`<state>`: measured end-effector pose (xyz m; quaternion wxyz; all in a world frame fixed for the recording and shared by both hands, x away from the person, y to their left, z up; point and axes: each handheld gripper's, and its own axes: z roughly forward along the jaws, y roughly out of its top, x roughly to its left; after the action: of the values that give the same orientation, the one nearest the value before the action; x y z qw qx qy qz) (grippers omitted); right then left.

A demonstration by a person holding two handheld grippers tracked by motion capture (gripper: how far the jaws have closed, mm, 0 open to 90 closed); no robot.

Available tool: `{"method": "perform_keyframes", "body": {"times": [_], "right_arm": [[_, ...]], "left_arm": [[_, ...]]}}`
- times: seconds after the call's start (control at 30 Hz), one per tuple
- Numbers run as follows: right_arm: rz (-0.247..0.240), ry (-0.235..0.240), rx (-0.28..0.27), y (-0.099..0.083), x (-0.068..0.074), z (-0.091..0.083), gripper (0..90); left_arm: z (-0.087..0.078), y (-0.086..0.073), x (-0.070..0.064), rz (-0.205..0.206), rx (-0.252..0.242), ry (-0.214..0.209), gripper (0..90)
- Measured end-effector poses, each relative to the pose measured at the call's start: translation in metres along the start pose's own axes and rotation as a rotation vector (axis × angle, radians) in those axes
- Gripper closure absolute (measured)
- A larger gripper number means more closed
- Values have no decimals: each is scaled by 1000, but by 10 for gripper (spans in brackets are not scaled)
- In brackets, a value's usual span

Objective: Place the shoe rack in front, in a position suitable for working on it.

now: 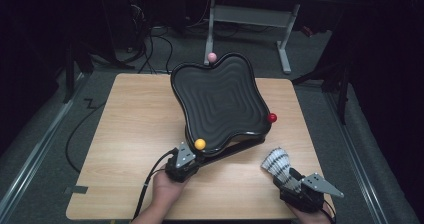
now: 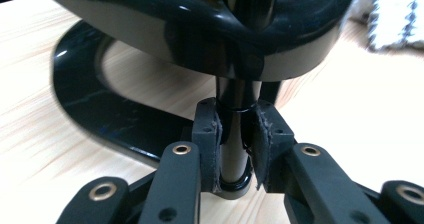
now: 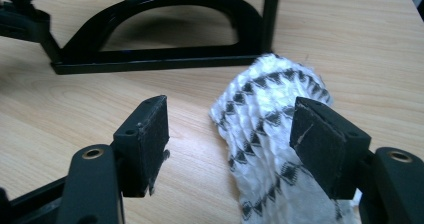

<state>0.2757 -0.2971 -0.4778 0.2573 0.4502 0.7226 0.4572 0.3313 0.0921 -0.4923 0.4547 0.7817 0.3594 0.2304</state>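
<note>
A glossy black wavy tray (image 1: 220,101) stands tilted on a black stand (image 1: 240,145) on the wooden table (image 1: 135,134). Pink (image 1: 212,57), red (image 1: 271,117) and yellow (image 1: 200,144) balls sit at its corners. My left gripper (image 1: 196,157) is shut on the stand's upright post (image 2: 234,154) just under the tray's underside (image 2: 200,29). My right gripper (image 1: 286,178) is open at the front right. A white cloth with a black diamond pattern (image 3: 270,139) lies on the table between its fingers, nearer the right pad (image 3: 317,139).
The stand's curved base (image 3: 165,29) lies on the table beyond the cloth (image 1: 276,161). Bare wood stretches to the left of the tray. A piece of grey tape (image 1: 76,189) marks the front left corner. A desk frame (image 1: 250,19) and cables lie on the floor behind.
</note>
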Motion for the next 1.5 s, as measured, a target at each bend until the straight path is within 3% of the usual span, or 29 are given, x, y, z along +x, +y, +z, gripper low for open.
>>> {"method": "perform_keyframes", "body": {"times": [0.2, 0.43, 0.57, 0.67, 0.73, 0.9, 1.13, 1.23, 1.3, 1.37, 1.43, 1.5], "right_arm": [[-34, 25, -13, 3, 8, -1, 330], [-142, 68, -17, 9, 35, 2, 284], [-166, 95, 7, 11, 48, 16, 224], [-150, 133, 28, 13, 52, 29, 294], [-140, 136, 39, 16, 55, 39, 293], [-108, 74, 47, 23, 60, 66, 369], [-82, 15, 67, 45, 61, 111, 493], [-65, 29, 64, 49, 61, 119, 584], [-85, 31, 63, 49, 64, 119, 651], [-107, -12, 56, 47, 67, 118, 744], [-90, 16, 54, 46, 63, 115, 748], [-100, 11, 54, 44, 64, 111, 747]], "left_arm": [[-45, -27, 17, -21, -5, 37, 745], [-72, -44, 28, -52, -15, 77, 744], [-76, -48, 29, -60, -27, 94, 742], [-76, -50, 28, -65, -36, 100, 738], [-77, -51, 27, -57, -29, 103, 729], [-80, -54, 30, -54, -17, 92, 711], [-77, -54, 30, -60, -48, 81, 693], [-75, -54, 30, -44, -65, 88, 719], [-74, -53, 30, -45, -62, 91, 735], [-75, -52, 31, -53, -53, 94, 738], [-76, -52, 31, -63, -52, 82, 743], [-76, -51, 29, -56, -43, 75, 743]]}}
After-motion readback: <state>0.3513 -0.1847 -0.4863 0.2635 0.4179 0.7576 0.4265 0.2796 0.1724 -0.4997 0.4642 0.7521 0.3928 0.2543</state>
